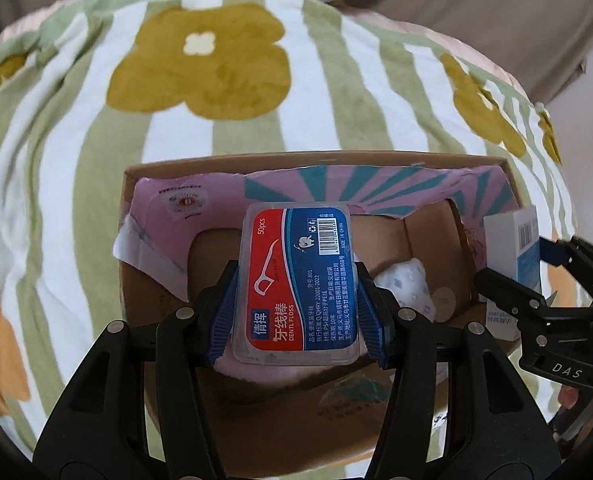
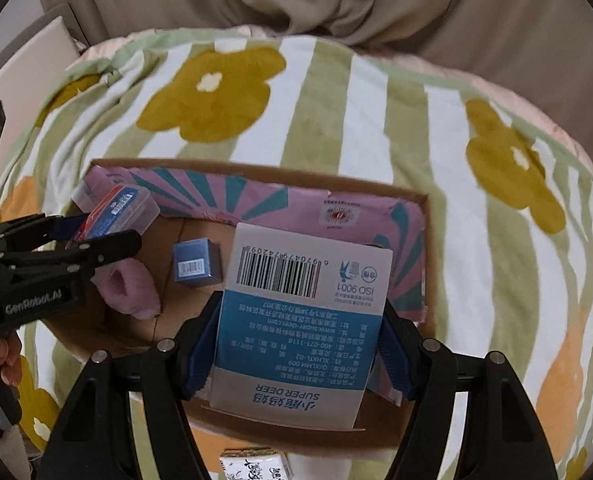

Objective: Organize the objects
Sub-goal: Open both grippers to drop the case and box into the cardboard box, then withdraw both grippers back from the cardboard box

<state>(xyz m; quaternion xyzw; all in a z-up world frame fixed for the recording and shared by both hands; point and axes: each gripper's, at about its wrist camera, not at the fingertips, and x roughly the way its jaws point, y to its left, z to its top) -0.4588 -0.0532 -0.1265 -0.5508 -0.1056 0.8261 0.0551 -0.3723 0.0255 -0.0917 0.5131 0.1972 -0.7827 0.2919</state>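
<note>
- Left claw (image 1: 296,288) pinches dental floss case (image 1: 296,280) over cardboard box (image 1: 508,168) on bed, likely for dropping in.
- Right claw (image 2: 300,344) pinches white-blue carton (image 2: 304,320) above same box, beside small blue box (image 2: 196,262).

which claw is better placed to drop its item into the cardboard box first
Left, narrowly. The left claw holds the dental floss case over the middle of the cardboard box. The right claw holds its white and blue carton nearer the box's side wall.
</note>
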